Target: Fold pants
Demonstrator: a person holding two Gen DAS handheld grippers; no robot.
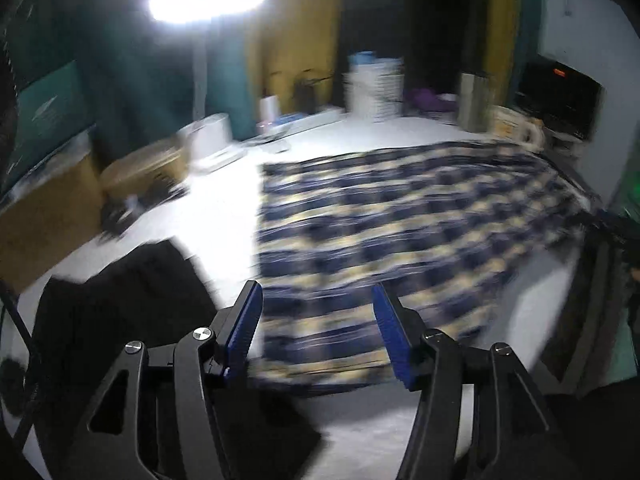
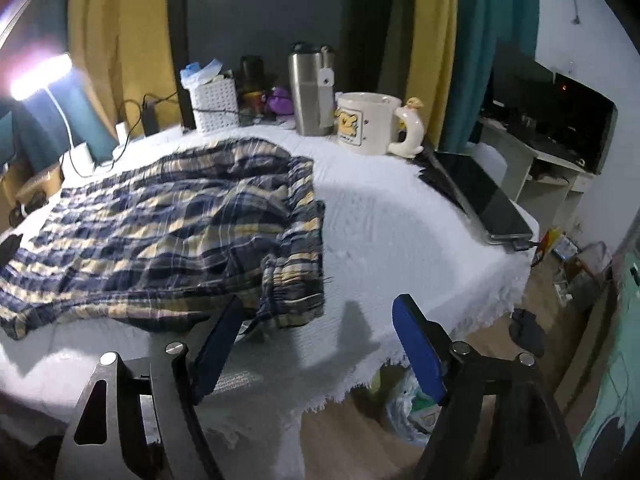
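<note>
Fingers: left gripper [image 1: 318,330] and right gripper [image 2: 316,346] both apart, empty.
Risk: pants [image 2: 168,232] waistband bunched; fold may go crooked.
Mug [image 2: 370,122]: near, could be knocked.

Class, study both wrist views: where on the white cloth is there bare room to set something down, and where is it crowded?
Bare white cloth lies between the plaid pants and the laptop, running to the fringed front edge. Another bare strip lies left of the pants. The back edge is crowded: white basket, steel tumbler, mug.
</note>
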